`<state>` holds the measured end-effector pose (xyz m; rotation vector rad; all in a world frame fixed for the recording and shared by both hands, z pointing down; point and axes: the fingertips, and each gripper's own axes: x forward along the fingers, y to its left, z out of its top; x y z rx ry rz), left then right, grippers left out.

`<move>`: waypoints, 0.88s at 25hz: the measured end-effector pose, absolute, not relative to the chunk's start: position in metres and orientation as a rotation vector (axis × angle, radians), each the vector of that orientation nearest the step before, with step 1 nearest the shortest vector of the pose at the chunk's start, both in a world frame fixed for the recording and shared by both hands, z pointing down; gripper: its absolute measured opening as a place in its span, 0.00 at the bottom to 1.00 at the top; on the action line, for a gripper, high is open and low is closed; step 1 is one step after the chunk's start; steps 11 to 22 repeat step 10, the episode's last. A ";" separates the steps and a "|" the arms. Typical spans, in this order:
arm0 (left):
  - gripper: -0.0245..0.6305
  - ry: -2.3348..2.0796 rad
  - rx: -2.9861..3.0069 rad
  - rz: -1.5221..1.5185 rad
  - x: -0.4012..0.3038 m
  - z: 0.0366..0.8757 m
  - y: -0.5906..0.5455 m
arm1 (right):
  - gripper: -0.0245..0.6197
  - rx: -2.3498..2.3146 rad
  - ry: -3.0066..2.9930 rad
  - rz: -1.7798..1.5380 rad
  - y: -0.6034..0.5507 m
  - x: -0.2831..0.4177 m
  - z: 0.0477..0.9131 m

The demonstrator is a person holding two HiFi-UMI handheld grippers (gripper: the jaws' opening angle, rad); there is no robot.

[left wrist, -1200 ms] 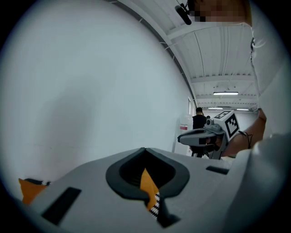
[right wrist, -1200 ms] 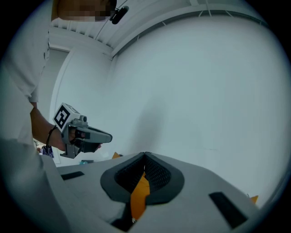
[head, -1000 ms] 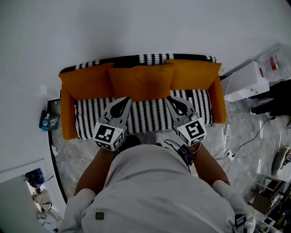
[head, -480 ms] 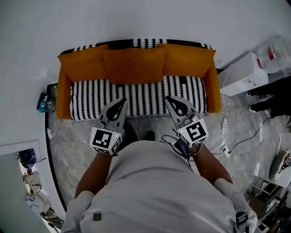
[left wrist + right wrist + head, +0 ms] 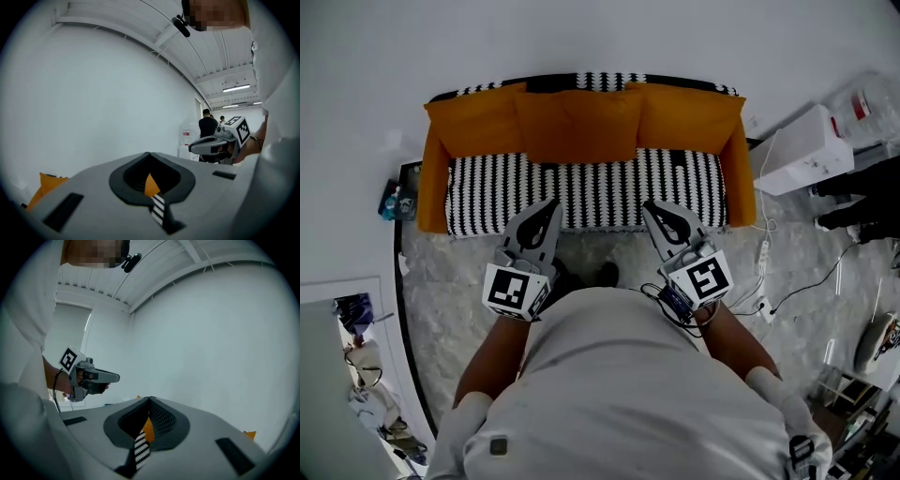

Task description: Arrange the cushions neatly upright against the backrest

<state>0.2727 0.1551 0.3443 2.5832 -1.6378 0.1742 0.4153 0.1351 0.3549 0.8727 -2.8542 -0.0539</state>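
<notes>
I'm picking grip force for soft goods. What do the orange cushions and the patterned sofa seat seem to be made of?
Orange cushions: probably woven fabric over soft filling, with a matte finish; they show no shine and have rounded, slightly slumped edges. Sofa seat: apparently a matte textile cover with black-and-white zigzag rows; whether these are printed or knitted cannot be told from this view.

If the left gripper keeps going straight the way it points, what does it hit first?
Probably the middle orange cushion, after passing over the striped seat. The left gripper is shut and aims that way, but depth is unclear.
</notes>
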 end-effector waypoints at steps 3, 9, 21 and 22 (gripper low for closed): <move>0.05 -1.643 2.574 0.160 0.274 0.345 0.160 | 0.08 0.869 -2.859 -0.067 0.139 0.416 0.354; 0.05 -1.646 2.581 0.148 0.282 0.341 0.157 | 0.08 0.870 -2.862 -0.070 0.137 0.422 0.351; 0.05 -1.645 2.582 0.146 0.284 0.340 0.156 | 0.08 0.869 -2.858 -0.077 0.137 0.423 0.350; 0.05 -1.645 2.582 0.146 0.284 0.340 0.156 | 0.08 0.869 -2.858 -0.077 0.137 0.423 0.350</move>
